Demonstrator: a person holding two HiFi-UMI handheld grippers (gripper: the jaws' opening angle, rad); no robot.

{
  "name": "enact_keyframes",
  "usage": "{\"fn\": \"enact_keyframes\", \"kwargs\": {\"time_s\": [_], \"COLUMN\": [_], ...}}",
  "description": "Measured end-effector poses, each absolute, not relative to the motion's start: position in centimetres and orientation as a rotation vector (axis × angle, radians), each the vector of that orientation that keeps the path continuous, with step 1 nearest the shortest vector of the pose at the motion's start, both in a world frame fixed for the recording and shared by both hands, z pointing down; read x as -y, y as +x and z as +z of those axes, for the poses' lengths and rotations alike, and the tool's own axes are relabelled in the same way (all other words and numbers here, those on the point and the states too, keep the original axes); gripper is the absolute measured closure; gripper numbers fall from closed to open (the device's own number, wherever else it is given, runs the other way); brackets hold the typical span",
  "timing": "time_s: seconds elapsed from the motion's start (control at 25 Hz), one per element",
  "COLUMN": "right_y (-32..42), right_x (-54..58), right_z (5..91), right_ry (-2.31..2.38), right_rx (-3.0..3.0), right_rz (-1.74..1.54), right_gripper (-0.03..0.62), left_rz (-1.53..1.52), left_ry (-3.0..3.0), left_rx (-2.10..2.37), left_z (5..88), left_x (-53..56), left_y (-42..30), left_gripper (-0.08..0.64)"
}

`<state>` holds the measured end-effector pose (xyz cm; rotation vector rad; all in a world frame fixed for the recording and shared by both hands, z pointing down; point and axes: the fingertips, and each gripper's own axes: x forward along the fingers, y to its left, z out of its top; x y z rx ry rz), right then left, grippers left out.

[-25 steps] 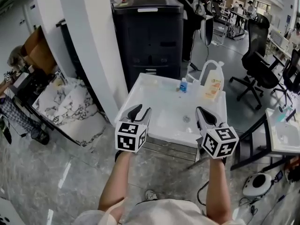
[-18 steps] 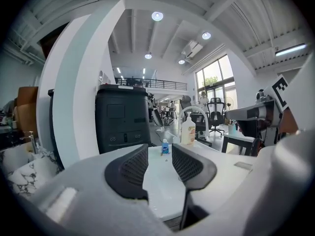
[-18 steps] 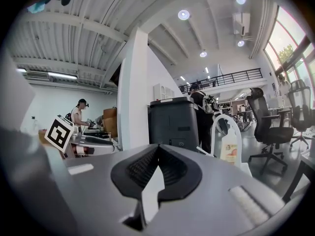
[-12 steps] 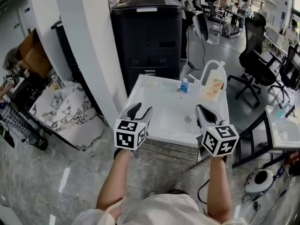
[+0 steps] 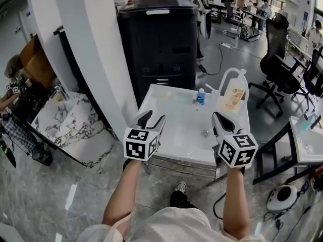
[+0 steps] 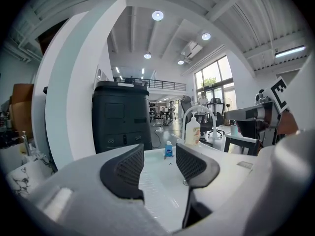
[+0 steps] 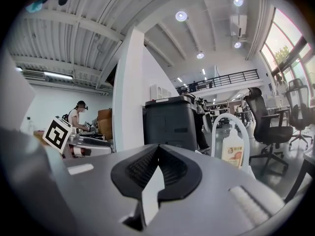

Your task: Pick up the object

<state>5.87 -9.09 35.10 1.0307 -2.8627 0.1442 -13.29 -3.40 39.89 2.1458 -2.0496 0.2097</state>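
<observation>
A white sink table [image 5: 171, 135] stands in front of me. At its back sit a small blue bottle [image 5: 201, 97], an orange-labelled pump bottle [image 5: 233, 96] and an arched white faucet [image 5: 228, 76]. My left gripper [image 5: 154, 116] hovers over the sink's front left edge; its jaws have just been opening and stand open with nothing between them. In the left gripper view the blue bottle [image 6: 169, 149] shows far off between the jaws [image 6: 160, 168]. My right gripper [image 5: 219, 118] is over the front right edge, shut and empty [image 7: 156, 168]; the pump bottle [image 7: 232, 149] is to its right.
A tall black cabinet [image 5: 159, 39] stands behind the sink, a white pillar [image 5: 96, 49] to its left. Marble slabs [image 5: 65, 120] lean at the left by a seated person [image 5: 12, 72]. Office chairs [image 5: 280, 59] and another white table [image 5: 308, 142] are at the right.
The sink has come nearer in the head view as both grippers moved forward over its front edge. The left gripper's jaws have spread a little wider.
</observation>
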Motion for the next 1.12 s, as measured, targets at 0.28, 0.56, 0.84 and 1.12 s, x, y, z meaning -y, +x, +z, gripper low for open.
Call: {"fn": "enact_keyframes", "kwargs": {"time_s": [0.28, 0.56, 0.84, 1.12], "right_y": [4.7, 3.7, 2.2, 0.7], "right_x": [14.4, 21.0, 26.9, 31.1], "right_z": [35.9, 35.8, 35.8, 36.1], "right_ry": [1.049, 1.086, 1.083, 1.073], "right_rx": [2.854, 2.835, 2.842, 2.854], "right_rz": [0.157, 0.166, 0.176, 0.194], "right_gripper": [0.594, 0.594, 0.594, 0.593], "left_rz": [0.227, 0.251, 0.284, 0.305], "left_ry": [2.157, 2.187, 2.177, 2.15], "left_rx": [2.041, 2.019, 2.015, 2.039], "left_z": [40.4, 40.3, 40.6, 40.7], "left_x": [9.1, 16.3, 22.2, 25.7], "left_y": [-14.6, -15.2, -16.1, -17.7], "left_gripper": [0.328, 0.328, 0.328, 0.328]}}
